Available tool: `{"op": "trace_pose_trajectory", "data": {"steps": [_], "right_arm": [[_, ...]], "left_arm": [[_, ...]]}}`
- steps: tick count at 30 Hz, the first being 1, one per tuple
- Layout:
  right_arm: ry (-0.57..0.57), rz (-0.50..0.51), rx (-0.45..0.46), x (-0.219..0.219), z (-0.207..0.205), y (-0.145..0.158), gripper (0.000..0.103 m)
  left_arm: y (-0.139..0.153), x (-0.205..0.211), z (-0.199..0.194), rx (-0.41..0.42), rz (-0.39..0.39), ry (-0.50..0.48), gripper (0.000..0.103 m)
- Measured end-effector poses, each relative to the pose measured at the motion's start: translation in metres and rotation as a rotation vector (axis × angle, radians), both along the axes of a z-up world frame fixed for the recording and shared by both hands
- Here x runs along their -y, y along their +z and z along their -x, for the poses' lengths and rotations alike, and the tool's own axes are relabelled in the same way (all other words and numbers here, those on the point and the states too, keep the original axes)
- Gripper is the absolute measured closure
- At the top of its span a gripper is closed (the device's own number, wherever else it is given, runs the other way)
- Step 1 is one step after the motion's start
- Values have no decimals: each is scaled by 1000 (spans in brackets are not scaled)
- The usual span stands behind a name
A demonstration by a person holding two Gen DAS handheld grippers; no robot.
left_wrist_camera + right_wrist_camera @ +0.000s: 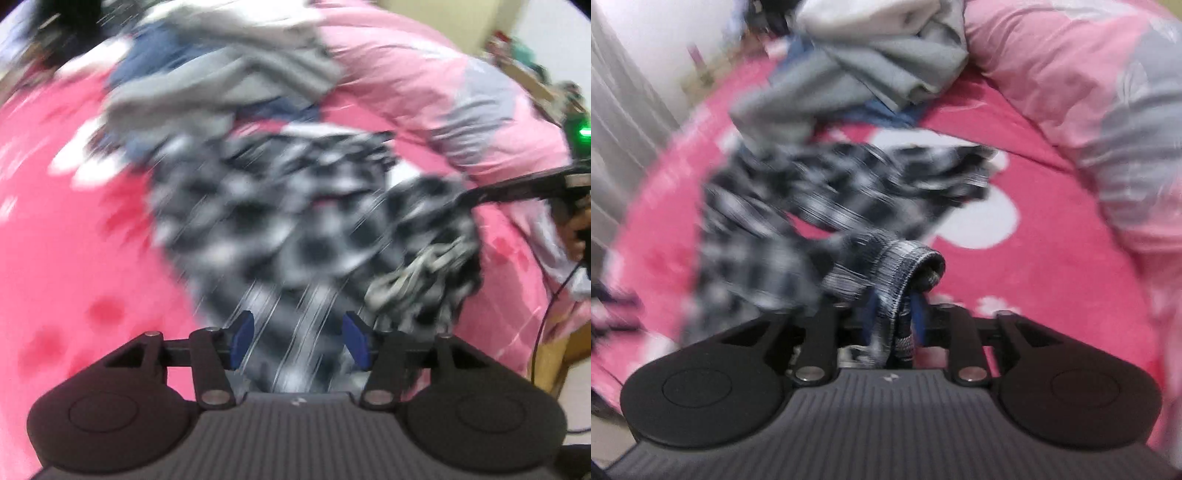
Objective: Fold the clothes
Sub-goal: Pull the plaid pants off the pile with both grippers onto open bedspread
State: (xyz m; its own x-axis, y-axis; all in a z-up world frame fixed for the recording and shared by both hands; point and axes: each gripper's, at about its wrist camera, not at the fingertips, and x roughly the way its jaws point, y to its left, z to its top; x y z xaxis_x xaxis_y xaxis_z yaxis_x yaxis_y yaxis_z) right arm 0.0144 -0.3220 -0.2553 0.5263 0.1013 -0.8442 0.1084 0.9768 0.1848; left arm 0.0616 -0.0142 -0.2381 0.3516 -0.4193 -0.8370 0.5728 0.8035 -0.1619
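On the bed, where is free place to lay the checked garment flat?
Bare pink sheet lies left of the checked garment, and more between it and the pink quilt. The far side is crowded with the grey and blue clothes pile.

Soft woven checked garment (820, 206), matt cotton bedsheet (1034, 280), ribbed matt-plastic hand-held gripper (894, 325).

We see a black-and-white checked garment (288, 206) lying on a bright pink bedsheet (74, 258) printed with white shapes and darker pink blotches. Beyond it sit grey clothes (229, 74) over blue cloth (147, 62). On the right lies a pale pink quilt (413, 66) with grey patches.
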Motion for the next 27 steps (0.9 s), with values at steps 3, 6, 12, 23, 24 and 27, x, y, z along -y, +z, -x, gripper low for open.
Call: {"op": "trace_pose_trajectory", "data": {"steps": [3, 6, 12, 23, 24, 27], "right_arm": [[-158, 23, -47, 22, 9, -8, 41], [-365, -149, -48, 51, 44, -10, 28], [-582, -593, -216, 41, 95, -53, 24], [-858, -741, -303, -17, 62, -73, 21], [-820, -707, -328, -25, 55, -74, 20], [-696, -635, -407, -50, 42, -79, 19]], "left_arm": [[-8, 41, -23, 37, 1, -121, 46], [-16, 76, -47, 34, 27, -191, 45], [-40, 136, -88, -2, 28, -279, 44], [-52, 156, -104, -65, 27, -235, 45], [-53, 155, -101, -69, 27, -229, 45], [-56, 151, -93, -92, 28, -208, 46]]}}
